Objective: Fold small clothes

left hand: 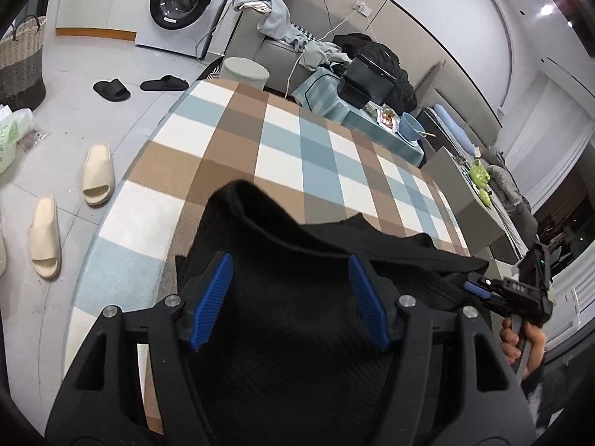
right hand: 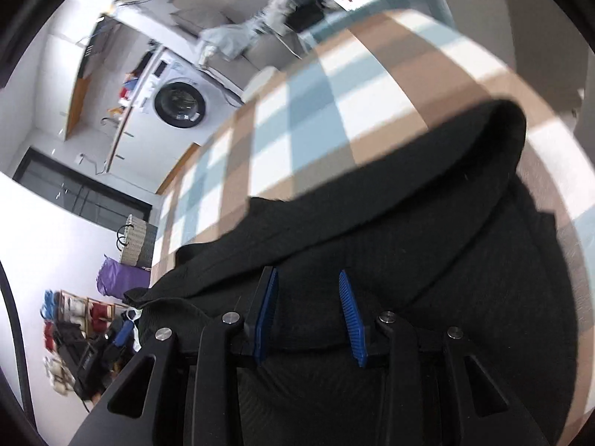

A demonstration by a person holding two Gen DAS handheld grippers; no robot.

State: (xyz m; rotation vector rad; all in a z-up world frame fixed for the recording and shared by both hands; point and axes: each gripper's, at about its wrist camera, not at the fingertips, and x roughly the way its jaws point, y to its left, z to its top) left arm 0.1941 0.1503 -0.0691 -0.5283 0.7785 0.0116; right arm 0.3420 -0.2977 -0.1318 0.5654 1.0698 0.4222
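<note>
Two grippers hung over a black garment (left hand: 290, 319) that lay bunched on the checked cloth (left hand: 282, 137) of a table. The left gripper (left hand: 292, 297) had its blue pads spread wide above the fabric — nothing between them was pinched. The right gripper (right hand: 310, 312) stood with a narrower gap, its pads also clear of the knit below, gripping nothing. In the left view, a hand (left hand: 520, 342) held the right gripper's handle at the garment's far edge. Off the table, slippers (left hand: 96, 174) lay on the floor near a washer (left hand: 186, 0) — a basket (left hand: 22, 59) stood beside.
</note>
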